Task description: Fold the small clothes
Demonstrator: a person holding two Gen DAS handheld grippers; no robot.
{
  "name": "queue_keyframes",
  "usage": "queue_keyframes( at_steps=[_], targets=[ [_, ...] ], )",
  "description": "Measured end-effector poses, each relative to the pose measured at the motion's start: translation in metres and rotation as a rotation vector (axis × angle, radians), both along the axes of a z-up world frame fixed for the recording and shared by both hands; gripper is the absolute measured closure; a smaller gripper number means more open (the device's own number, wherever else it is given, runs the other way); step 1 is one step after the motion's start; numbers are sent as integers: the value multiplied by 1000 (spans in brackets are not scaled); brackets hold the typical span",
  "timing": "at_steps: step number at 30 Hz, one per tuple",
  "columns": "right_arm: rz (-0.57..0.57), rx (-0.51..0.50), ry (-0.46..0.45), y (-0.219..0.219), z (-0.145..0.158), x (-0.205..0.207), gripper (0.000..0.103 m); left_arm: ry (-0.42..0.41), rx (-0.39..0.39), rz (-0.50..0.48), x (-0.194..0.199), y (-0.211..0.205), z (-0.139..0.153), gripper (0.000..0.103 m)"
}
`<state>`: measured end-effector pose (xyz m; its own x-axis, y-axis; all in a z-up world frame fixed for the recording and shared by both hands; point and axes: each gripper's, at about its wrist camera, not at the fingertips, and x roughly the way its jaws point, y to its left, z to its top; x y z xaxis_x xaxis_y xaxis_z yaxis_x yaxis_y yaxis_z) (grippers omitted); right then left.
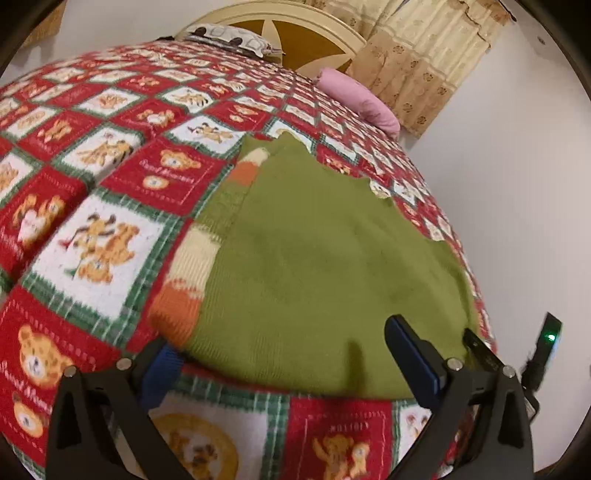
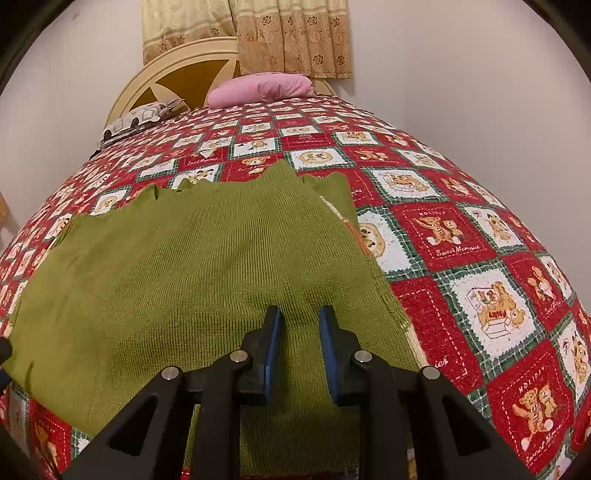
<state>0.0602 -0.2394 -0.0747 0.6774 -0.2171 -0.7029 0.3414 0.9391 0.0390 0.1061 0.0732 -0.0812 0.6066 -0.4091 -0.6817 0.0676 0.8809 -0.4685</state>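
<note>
Left wrist view: green sweater [image 1: 314, 266] spread flat on a red, white and green quilt [image 1: 122, 177], filling the middle and lower right. Striped sleeve [image 1: 188, 280] in cream and orange along its left edge, folded against the body. Left gripper [image 1: 284, 350] low over the near hem, fingers spread wide, nothing between them; left blue pad [image 1: 162, 373] just beside the orange cuff, right pad [image 1: 413, 354] over the green knit. Past it on the right, part of the right gripper [image 1: 480, 354], its state hard to tell here. Farther off, pink pillow [image 1: 358, 99], patterned pillow [image 1: 229, 37], headboard [image 1: 295, 33], curtain [image 1: 424, 55].

Right wrist view: sweater [image 2: 184, 266] across the centre and left of the quilt [image 2: 461, 240], scalloped far edge toward the pillows. Right gripper [image 2: 299, 350] over the near part of the knit, fingers narrowly apart, blue pads [image 2: 273, 350] facing, only flat cloth seen below the gap, not pinched. Pink pillow [image 2: 258, 88] and headboard [image 2: 177, 77] at the far end, curtain [image 2: 277, 37] behind.
</note>
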Motion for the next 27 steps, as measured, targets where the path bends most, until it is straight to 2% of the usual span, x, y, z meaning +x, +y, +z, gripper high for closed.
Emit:
queue_keyframes(
  at_steps=[5,8,10,12,13,14,16,19,22,25,27],
  targets=[
    [0,0,-1,0,0,0,81,22,-133,2,46,10,2,0],
    [0,-2,0,1,0,-1,81,42,-175,29,69,18,-2,0],
    [0,-12,4,2,0,0,81,36,-164,31,75,16,-1,0],
    [-1,-20,6,2,1,1,81,20,-131,21,78,11,-1,5],
    [-1,-22,7,2,1,1,81,8,-96,22,77,10,-3,16],
    [-3,-26,7,2,3,0,81,-1,-58,25,77,8,-6,23],
    [7,-41,-7,7,10,-1,81,-10,-70,32,74,14,-9,27],
    [100,-38,-90,35,34,-4,81,-21,-70,49,71,19,-10,36],
    [248,-9,-113,82,51,13,81,-32,-56,68,67,20,-11,40],
    [303,41,-90,107,43,39,83,-35,-51,70,68,20,-11,41],
    [329,120,0,115,18,64,83,-35,-61,70,67,21,-12,41]
  ],
)
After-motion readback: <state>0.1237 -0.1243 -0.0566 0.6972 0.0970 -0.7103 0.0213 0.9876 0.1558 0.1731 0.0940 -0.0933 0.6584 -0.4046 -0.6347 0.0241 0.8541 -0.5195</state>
